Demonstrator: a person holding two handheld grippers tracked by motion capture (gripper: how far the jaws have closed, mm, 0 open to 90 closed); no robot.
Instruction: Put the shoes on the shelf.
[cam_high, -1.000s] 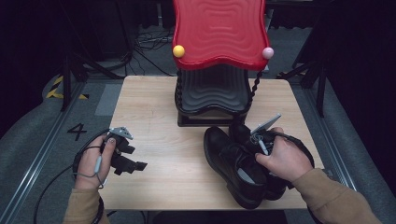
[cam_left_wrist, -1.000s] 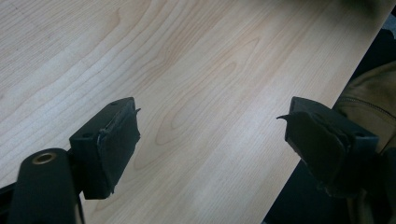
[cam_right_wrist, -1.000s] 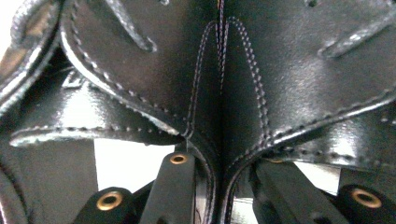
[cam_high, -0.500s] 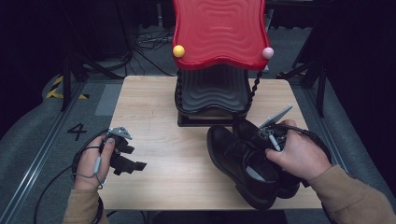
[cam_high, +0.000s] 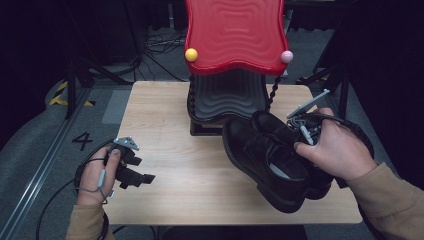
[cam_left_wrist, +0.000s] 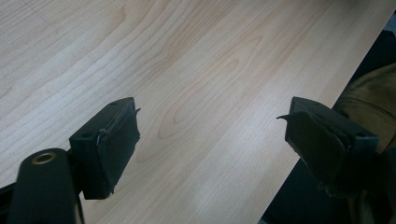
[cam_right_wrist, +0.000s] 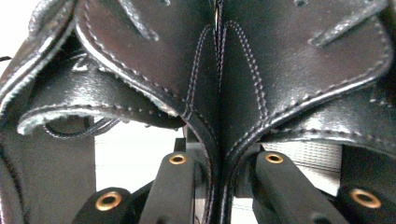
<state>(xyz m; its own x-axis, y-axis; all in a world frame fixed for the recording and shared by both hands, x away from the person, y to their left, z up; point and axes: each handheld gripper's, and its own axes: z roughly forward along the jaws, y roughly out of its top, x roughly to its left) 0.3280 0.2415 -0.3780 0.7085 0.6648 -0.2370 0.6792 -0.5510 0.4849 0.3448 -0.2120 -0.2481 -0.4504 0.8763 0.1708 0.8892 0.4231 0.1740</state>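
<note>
Right of the rack (cam_high: 227, 97), pair of black shoes (cam_high: 272, 160) lifted off bench (cam_high: 165, 125) since a second ago, inner edges pinched together by right tool (cam_right_wrist: 219, 177). Carrying onward likely next. Left tool (cam_high: 134, 171) idle, wide open, holding nothing.

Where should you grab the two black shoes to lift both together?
Pinch the two inner walls where the black shoes touch, coming down from above into their openings. The right gripper grips that way: one jaw inside each shoe, the leather sides pressed together between them.
</note>
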